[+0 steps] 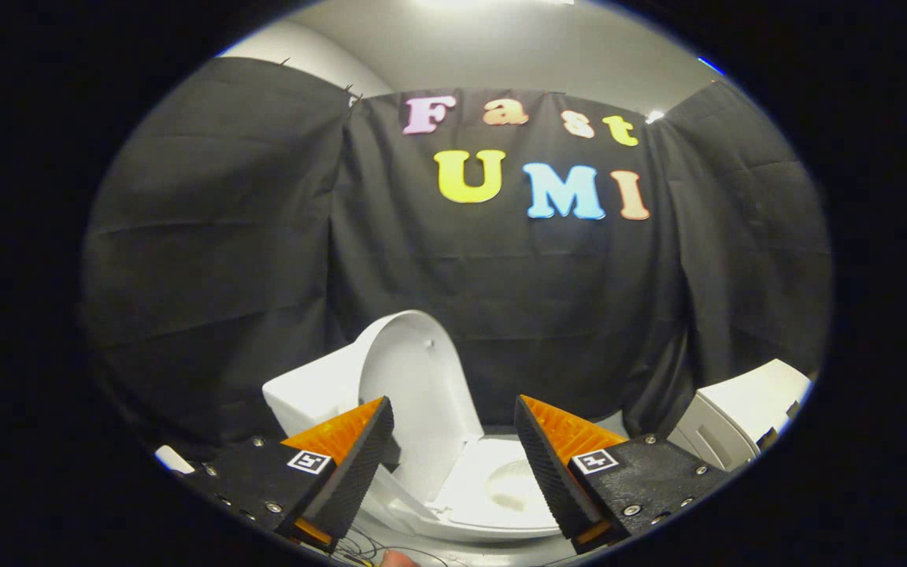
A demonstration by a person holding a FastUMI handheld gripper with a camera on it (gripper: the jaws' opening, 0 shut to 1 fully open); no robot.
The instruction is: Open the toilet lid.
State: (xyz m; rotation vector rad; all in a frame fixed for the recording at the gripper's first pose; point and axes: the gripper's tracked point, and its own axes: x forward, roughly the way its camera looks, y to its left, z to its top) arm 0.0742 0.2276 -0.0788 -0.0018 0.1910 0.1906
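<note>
A white toilet sits low ahead of me, and its lid (414,378) stands raised, leaning back against the white tank (312,398). The seat (501,504) lies flat around the bowl opening (512,484), showing between my two fingers. My gripper (453,429) is open with a wide gap and holds nothing. One finger (347,465) overlaps the lower edge of the raised lid in the view; I cannot tell whether it touches. The other finger (560,461) is over the seat's far side.
Black cloth walls close the booth behind and on both sides of the toilet. A white box-like unit (745,413) stands beyond the finger on the bowl's far side. Thin wires (375,551) and a fingertip of the person's hand (398,559) show beneath the gripper.
</note>
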